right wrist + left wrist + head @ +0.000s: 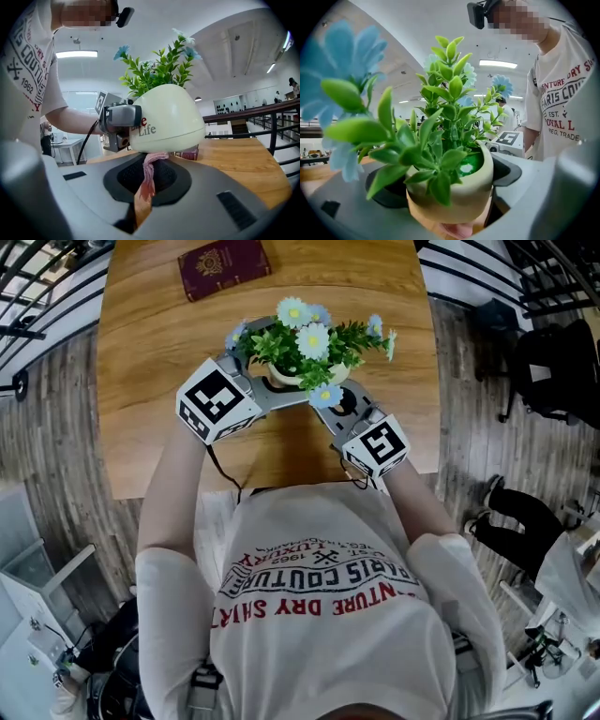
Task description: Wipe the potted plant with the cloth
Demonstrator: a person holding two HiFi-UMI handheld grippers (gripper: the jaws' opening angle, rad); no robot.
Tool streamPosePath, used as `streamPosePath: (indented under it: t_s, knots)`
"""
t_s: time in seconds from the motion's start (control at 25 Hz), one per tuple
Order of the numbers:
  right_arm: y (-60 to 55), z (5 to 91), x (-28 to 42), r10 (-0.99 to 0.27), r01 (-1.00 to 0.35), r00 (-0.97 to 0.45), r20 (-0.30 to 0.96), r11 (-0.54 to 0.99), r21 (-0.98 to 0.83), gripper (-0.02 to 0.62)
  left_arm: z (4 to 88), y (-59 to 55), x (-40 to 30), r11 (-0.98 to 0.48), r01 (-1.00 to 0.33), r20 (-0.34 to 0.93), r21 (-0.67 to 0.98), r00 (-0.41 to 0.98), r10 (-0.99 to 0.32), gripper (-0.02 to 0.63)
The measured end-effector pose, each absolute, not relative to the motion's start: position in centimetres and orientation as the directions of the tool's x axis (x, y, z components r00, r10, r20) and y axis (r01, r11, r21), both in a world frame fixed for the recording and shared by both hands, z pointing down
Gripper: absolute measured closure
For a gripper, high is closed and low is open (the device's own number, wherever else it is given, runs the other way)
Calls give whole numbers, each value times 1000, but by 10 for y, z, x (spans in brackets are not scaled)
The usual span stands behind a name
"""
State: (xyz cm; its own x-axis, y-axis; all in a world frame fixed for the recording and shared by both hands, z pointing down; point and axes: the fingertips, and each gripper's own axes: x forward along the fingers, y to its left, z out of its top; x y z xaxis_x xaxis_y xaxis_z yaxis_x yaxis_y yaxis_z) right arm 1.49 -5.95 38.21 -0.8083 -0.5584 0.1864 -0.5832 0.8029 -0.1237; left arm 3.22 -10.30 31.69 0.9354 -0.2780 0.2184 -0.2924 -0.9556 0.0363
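A cream pot (298, 379) of green leaves and pale blue and white flowers (311, 337) hangs tilted above the wooden table (150, 352). My left gripper (272, 382) is shut on the pot (461, 199), one jaw on each side of it. In the right gripper view the pot (168, 119) lies on its side with its base toward the left gripper (119, 124). My right gripper (147, 180) is shut on a pink cloth (145, 183), whose bunched top touches the pot's lower wall. The right gripper (339, 411) sits just below the pot in the head view, where the cloth is hidden.
A maroon booklet (223, 266) lies at the table's far side and shows behind the pot (187, 153). Black railings run along both sides of the table. A black bag (561, 371) sits on the floor to the right.
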Motion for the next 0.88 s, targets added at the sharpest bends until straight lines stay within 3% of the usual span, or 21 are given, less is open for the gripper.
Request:
streamPosePath:
  t_s: [0.88]
  knots:
    - [-59, 404, 38, -548, -604, -797, 254, 743, -290, 558, 343, -101, 24, -960, -277, 241, -25, 931, -275, 81]
